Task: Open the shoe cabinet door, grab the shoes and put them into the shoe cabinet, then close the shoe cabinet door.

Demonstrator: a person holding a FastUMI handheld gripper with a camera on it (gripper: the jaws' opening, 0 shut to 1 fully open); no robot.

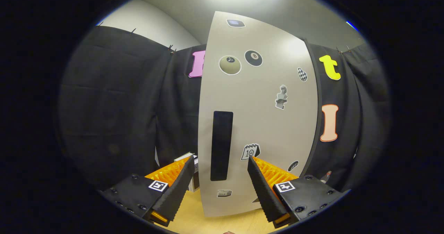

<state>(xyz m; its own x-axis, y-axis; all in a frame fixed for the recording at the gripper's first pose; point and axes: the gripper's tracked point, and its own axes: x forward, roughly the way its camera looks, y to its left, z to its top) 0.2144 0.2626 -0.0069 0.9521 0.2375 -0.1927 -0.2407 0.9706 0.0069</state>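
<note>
Beige shoe cabinet door (263, 123) stands just ahead of the gripper (220, 163), stickers across it; its dark vertical handle slot (221, 145) lies between the 2 spread fingers – nothing pinched; whether opening or closing, I judge a square, steady approach best – fingers level with the slot.

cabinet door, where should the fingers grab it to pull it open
Grip the dark upright handle strip on the cabinet door, coming straight on. It runs tall and narrow near the door's edge, and the open gripper already straddles it, one finger each side.
</note>
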